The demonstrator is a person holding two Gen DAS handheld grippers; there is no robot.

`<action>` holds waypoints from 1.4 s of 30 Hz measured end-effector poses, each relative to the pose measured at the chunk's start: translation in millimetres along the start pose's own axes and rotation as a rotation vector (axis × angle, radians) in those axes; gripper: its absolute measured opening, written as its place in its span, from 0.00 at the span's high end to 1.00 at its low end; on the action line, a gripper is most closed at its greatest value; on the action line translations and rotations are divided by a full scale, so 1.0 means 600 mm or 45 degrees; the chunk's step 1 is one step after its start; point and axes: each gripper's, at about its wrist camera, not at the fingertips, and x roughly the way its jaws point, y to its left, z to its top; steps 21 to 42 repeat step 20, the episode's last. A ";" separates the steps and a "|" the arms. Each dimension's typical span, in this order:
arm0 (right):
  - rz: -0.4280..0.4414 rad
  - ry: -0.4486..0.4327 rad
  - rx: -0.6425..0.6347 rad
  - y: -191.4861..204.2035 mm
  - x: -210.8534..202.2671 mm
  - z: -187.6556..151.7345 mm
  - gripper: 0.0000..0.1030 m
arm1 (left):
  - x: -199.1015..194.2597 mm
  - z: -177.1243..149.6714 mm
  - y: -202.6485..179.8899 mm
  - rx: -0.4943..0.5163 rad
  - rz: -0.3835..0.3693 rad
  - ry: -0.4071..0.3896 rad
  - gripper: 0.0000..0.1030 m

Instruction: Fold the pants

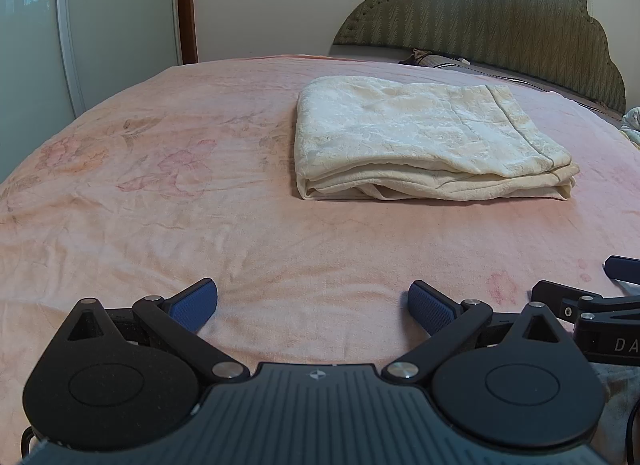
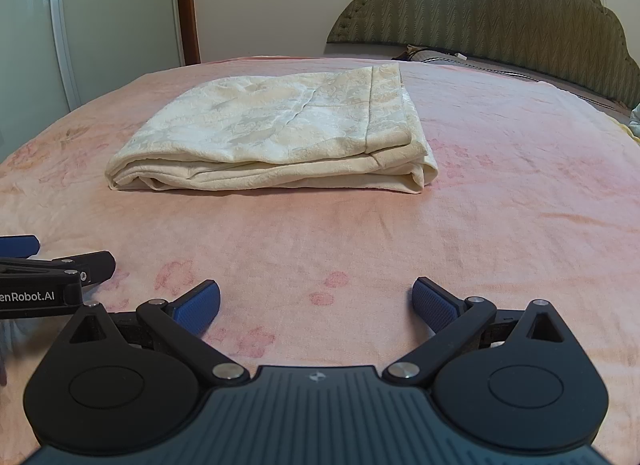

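1. Nearest the cameras, the left gripper hung low over the pink bedspread, its blue-padded fingers spread wide and holding nothing.
2. Just beside it, the right gripper sat at the same height, its jaws likewise spread apart and empty.
3. Farther up the bed, well apart from both tools, the cream pants lay folded in a flat, layered stack on the bedspread.
4. Beyond them stood the scalloped olive headboard, with a pale wall and wardrobe door behind.
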 end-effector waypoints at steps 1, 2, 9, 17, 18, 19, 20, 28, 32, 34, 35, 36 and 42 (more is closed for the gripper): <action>0.000 0.000 0.000 0.000 0.000 0.000 0.00 | 0.000 0.000 0.000 0.001 0.001 0.000 0.00; 0.000 0.000 0.000 -0.001 0.000 0.000 0.00 | 0.000 0.000 0.000 0.001 0.000 0.000 0.00; 0.000 0.000 0.000 0.000 0.000 0.000 0.00 | 0.000 0.000 0.000 -0.001 -0.001 0.000 0.00; -0.002 0.001 -0.003 -0.001 0.000 0.000 0.00 | -0.001 -0.001 0.001 -0.011 -0.009 -0.010 0.00; -0.002 0.001 -0.004 0.000 0.000 0.000 0.00 | -0.003 -0.001 0.001 -0.012 -0.010 -0.014 0.00; -0.002 0.001 -0.004 -0.001 0.000 0.000 0.00 | -0.004 -0.001 0.001 -0.008 -0.015 -0.014 0.00; -0.002 0.001 -0.004 -0.001 0.000 0.000 0.00 | -0.006 0.000 0.002 0.009 -0.024 -0.009 0.00; -0.002 0.001 -0.004 -0.001 0.000 0.000 0.00 | -0.006 0.000 0.002 0.009 -0.024 -0.009 0.00; -0.002 0.001 -0.004 -0.001 0.000 0.000 0.00 | -0.006 0.000 0.002 0.009 -0.024 -0.009 0.00; -0.002 0.001 -0.004 -0.001 0.000 0.000 0.00 | -0.006 0.000 0.002 0.009 -0.024 -0.009 0.00; -0.002 0.001 -0.004 -0.001 0.000 0.000 0.00 | -0.006 0.000 0.002 0.009 -0.024 -0.009 0.00; -0.002 0.001 -0.004 -0.001 0.000 0.000 0.00 | -0.006 0.000 0.002 0.009 -0.024 -0.009 0.00; -0.002 0.001 -0.004 -0.001 0.000 0.000 0.00 | -0.006 0.000 0.002 0.009 -0.024 -0.009 0.00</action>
